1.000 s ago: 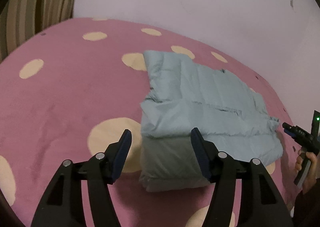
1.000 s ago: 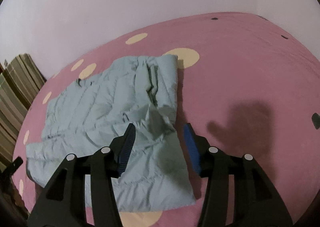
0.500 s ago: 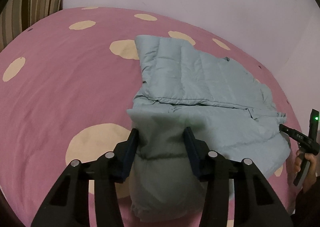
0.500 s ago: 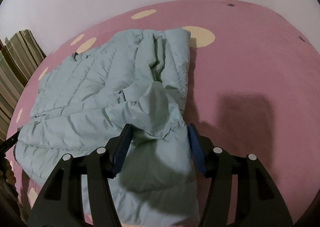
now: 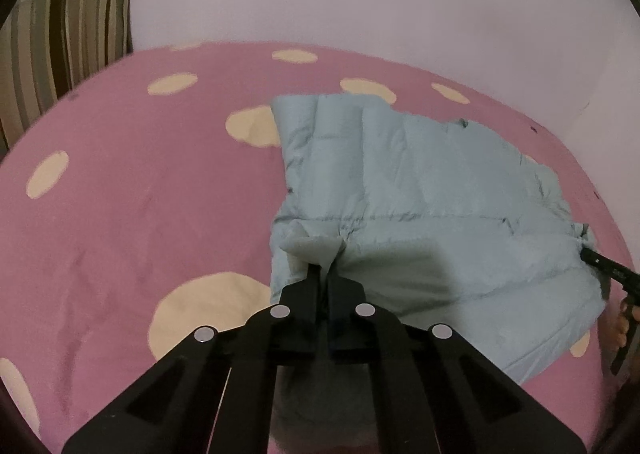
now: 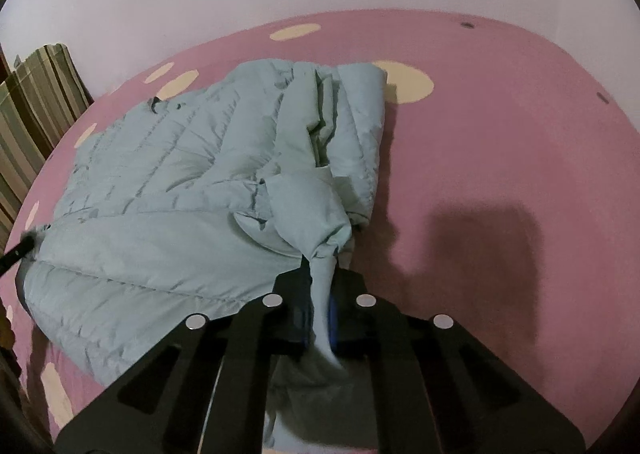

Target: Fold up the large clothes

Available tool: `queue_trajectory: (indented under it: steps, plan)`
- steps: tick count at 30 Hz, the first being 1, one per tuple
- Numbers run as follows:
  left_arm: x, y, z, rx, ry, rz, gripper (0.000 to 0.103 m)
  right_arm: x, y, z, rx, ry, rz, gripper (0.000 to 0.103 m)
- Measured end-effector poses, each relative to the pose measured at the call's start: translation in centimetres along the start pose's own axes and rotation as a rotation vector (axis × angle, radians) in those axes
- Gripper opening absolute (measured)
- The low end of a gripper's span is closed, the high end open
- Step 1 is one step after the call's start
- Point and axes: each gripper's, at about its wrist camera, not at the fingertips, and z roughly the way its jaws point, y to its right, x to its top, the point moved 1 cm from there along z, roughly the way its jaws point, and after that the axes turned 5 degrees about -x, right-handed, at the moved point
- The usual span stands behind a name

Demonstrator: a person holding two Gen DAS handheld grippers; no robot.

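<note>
A pale blue padded jacket [image 5: 420,189] lies partly folded on a pink bed cover with cream dots [image 5: 140,193]. My left gripper [image 5: 323,274] is shut on the jacket's near left edge, a flap of fabric pinched between its pads. In the right wrist view the same jacket [image 6: 180,181] spreads to the left. My right gripper [image 6: 320,274] is shut on a bunched corner of it at the near right, and cloth runs down between the jaws. The right gripper's tip [image 5: 600,262] and the hand holding it show at the left wrist view's right edge.
A striped cushion or bedding pile [image 5: 68,21] stands against the pale wall at the far left. The same pile [image 6: 36,101] shows in the right wrist view. Bare pink cover [image 6: 500,141] stretches to the right of the jacket, with the gripper's shadow on it.
Both grippers came forward and down over the jacket's near edge and closed from open onto the fabric, which now bunches up between each pair of jaws.
</note>
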Motion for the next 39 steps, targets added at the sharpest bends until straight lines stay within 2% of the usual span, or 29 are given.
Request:
queue_trajectory:
  steps: [6, 10, 17, 22, 26, 35, 39]
  plan:
    - [1.8, 0.7, -3.2, 0.007, 0.091, 0.006, 0.002, 0.8, -0.3, -3.9, 0.015, 0.099, 0.001, 0.004]
    - [4.4, 1.6, -4.3, 0.026, 0.154, 0.036, 0.002, 3.0, -0.7, -6.3, 0.022, 0.185, -0.004, 0.004]
    - [11.3, 2.9, -2.1, 0.082, 0.204, 0.077, 0.002, 8.6, -1.1, -5.5, 0.006, 0.252, 0.015, 0.004]
    - [16.0, 3.0, 2.8, 0.145, 0.183, 0.092, 0.002, 12.9, -1.1, -2.1, 0.006, 0.247, 0.049, 0.004]
    - [17.9, 2.8, 7.7, 0.200, 0.133, 0.111, 0.002, 15.3, -1.1, 1.7, -0.002, 0.211, 0.067, 0.004]
    - [17.5, 1.2, 18.0, 0.294, -0.013, 0.124, 0.002, 16.9, -1.0, 11.5, -0.041, 0.078, 0.072, 0.004]
    - [16.8, 0.8, 20.2, 0.323, -0.045, 0.141, 0.002, 16.3, -1.0, 14.2, -0.061, 0.033, 0.068, 0.005]
